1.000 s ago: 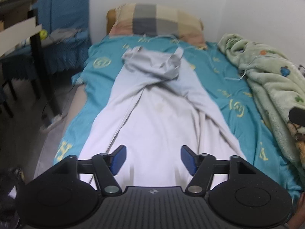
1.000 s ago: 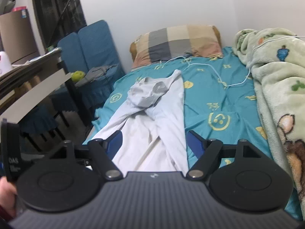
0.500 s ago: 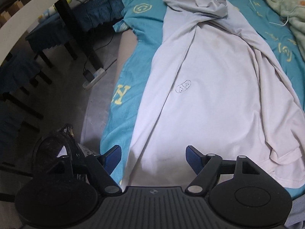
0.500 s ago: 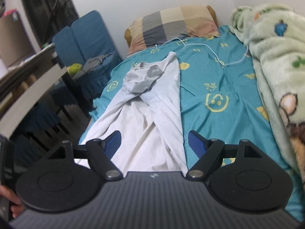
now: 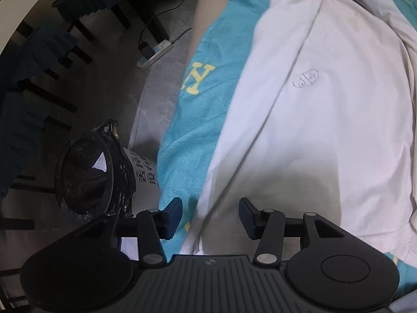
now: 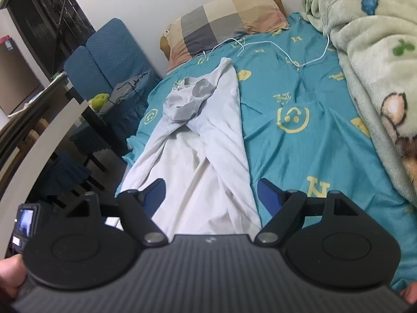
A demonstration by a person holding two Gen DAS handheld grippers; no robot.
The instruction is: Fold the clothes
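Observation:
A white long-sleeved shirt (image 5: 325, 120) lies stretched along the teal bedsheet (image 5: 187, 135), its grey hood end (image 6: 192, 99) bunched toward the pillow. My left gripper (image 5: 210, 217) is open and low over the shirt's near left hem corner, its fingers either side of the hem edge. My right gripper (image 6: 211, 195) is open above the shirt's (image 6: 208, 172) near right part, its right finger (image 6: 269, 195) over the bare sheet (image 6: 299, 143).
A bin with a black liner (image 5: 88, 177) stands on the floor at the bed's left side, near a power strip (image 5: 153, 54). A checked pillow (image 6: 224, 26), a white cable (image 6: 281, 52) and a green blanket (image 6: 378, 65) lie on the bed. Blue chairs (image 6: 109, 57) stand left.
My left gripper has tilted down and dropped toward the shirt's near left hem corner and the bed edge. My right gripper has moved a little forward and lower. Both stay open.

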